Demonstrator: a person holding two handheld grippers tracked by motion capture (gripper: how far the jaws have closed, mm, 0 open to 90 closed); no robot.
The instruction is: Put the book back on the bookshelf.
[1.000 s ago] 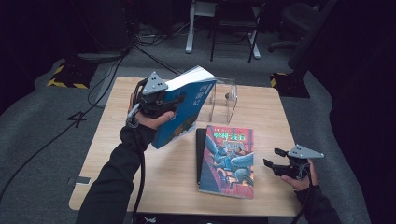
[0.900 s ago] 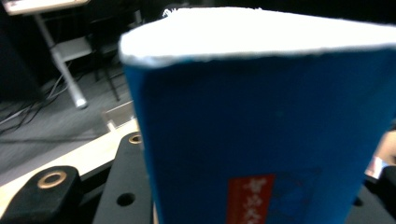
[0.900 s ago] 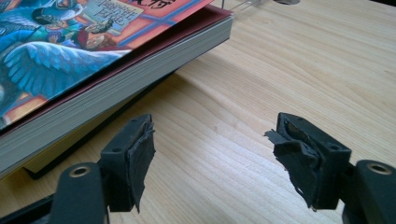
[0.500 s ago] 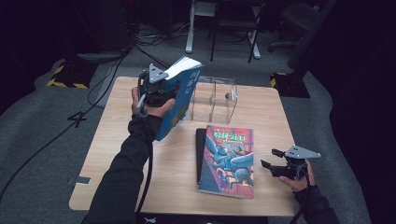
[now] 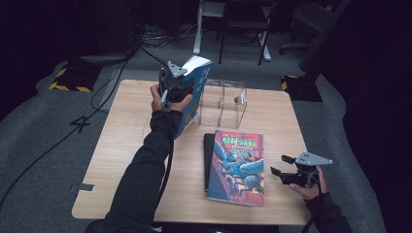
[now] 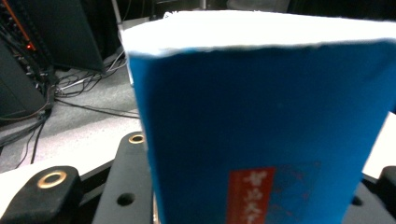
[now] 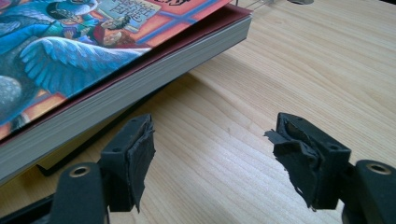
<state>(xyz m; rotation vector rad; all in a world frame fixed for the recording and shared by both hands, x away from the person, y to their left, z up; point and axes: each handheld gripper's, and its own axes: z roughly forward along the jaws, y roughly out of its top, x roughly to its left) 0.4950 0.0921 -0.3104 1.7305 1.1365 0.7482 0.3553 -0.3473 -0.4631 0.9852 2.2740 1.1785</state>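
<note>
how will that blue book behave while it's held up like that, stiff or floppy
Probably fairly stiff: the blue book is thick and keeps its shape in the left gripper. Likely heavy for one clamp, so it may pivot. Its cover looks smooth, perhaps slippery.

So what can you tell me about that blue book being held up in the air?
The blue book is a thick paperback with a plain blue cover, a red label with pale characters low on it, and white page edges at the top. It stands nearly upright, tilted, above the wooden table, just left of a clear plastic stand. The left gripper has its jaws clamped across it.
</note>
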